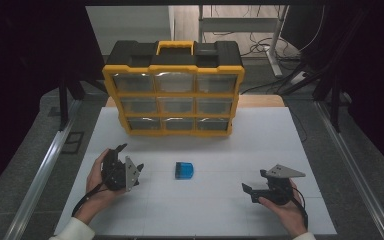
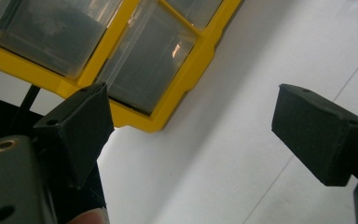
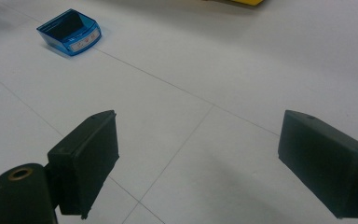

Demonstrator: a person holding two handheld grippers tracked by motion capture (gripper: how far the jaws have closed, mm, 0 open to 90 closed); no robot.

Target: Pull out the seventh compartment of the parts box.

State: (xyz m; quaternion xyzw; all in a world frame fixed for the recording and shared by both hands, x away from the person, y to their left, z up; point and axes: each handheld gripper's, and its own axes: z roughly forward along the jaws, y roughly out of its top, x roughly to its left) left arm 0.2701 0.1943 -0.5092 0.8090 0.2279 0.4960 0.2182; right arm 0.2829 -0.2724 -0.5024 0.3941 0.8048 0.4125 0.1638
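Observation:
A small blue translucent box [image 1: 184, 170] lies on the white table [image 1: 205, 210], between the two hands. The left gripper [image 1: 131, 158] is held left of it, open and holding nothing; in the left gripper view its jaws [image 2: 191, 121] stand wide apart and face the lower corner of the yellow organizer [image 2: 168, 107]. At the front right, the right gripper [image 1: 254, 181] is open too and points left. From the right gripper view the gripper [image 3: 198, 158] frames bare table, with the blue box [image 3: 70, 32] far off at the upper left.
A yellow and black organizer [image 1: 174, 92] with clear drawers, all shut, stands upright at the back of the table. Metal rails [image 1: 45, 165] run along both sides. Cables and a desk leg [image 1: 275, 45] lie on the floor behind.

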